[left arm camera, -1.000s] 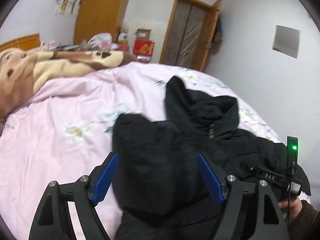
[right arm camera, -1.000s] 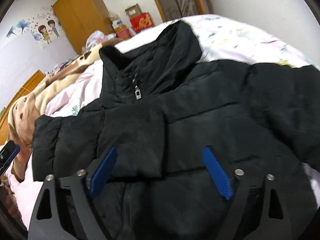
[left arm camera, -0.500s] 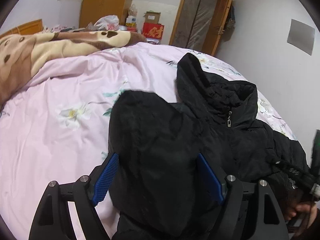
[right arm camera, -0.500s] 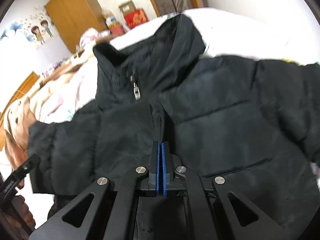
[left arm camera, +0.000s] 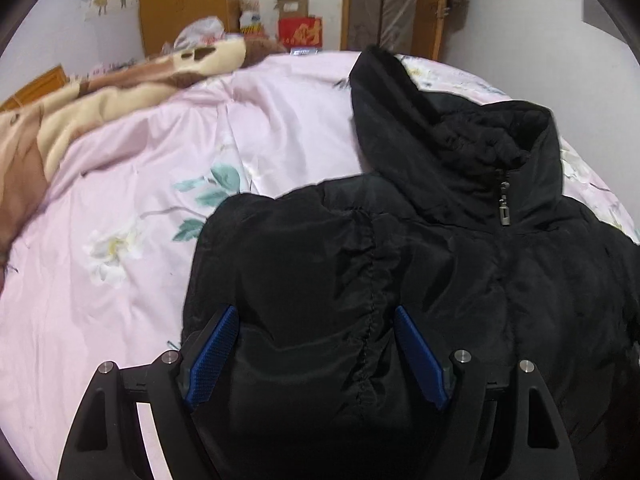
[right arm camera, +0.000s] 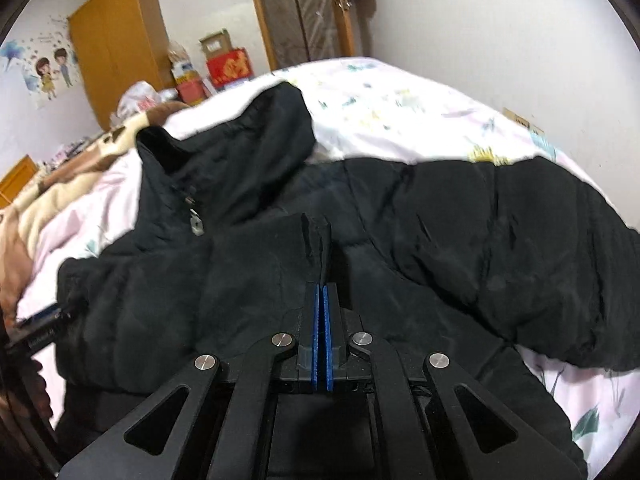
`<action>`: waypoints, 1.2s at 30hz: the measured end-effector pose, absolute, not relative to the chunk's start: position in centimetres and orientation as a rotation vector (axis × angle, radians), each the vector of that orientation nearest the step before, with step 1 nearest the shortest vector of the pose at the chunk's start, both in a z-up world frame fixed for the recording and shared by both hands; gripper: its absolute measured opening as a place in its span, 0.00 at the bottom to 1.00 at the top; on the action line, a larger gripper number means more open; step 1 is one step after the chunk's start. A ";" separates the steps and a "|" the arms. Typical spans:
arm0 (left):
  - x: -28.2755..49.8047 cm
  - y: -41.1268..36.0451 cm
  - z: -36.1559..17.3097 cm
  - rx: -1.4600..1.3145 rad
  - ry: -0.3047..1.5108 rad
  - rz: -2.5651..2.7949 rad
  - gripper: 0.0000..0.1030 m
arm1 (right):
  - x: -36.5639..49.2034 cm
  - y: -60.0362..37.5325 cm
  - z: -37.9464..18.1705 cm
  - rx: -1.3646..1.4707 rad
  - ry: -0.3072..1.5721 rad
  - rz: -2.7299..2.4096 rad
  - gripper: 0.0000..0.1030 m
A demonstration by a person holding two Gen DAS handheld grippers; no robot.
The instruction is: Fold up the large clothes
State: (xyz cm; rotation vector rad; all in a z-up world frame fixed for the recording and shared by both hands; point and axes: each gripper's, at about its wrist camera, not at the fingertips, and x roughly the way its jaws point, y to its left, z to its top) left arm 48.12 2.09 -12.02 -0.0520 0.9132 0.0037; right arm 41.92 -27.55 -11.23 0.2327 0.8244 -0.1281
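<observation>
Directly ahead of both cameras, a black puffer jacket [left arm camera: 420, 264] lies front-up on a pink floral duvet [left arm camera: 120, 216] spread over a bed. Its long axis runs away from the viewer: the hem is nearest the grippers and the stand-up collar [left arm camera: 500, 152] and hood are farthest, pointing toward the wardrobe and door at the back of the room.

The left gripper [left arm camera: 316, 354] is spread wide, its blue pads [left arm camera: 212, 352] on either side of a fold of sleeve or side panel that already lies over the jacket's left front; whether the pads touch the fabric cannot be told. The right gripper [right arm camera: 320, 300] is clenched, its pads pressed together on a small ridge of black cloth near the middle of the chest, just below and to the right of the zipper pull [right arm camera: 196, 224].

Seen from the right wrist, the other sleeve [right arm camera: 520, 248] stretches out to the right, flat on the duvet and well apart from that gripper. Judging from this, the right hand is the nearer one to bring that sleeve inward across the body.

A brown and cream blanket [left arm camera: 100, 92] lies at the far left. A red box [right arm camera: 230, 66] by the wardrobe bears gold characters, too blurred to read; a cartoon sticker of two children [right arm camera: 54, 74] is on the wall
</observation>
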 end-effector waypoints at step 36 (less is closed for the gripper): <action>48.5 3.4 -13.2 -0.091 1.008 0.032 0.85 | 40.9 -30.1 -12.9 0.148 0.933 -0.171 0.28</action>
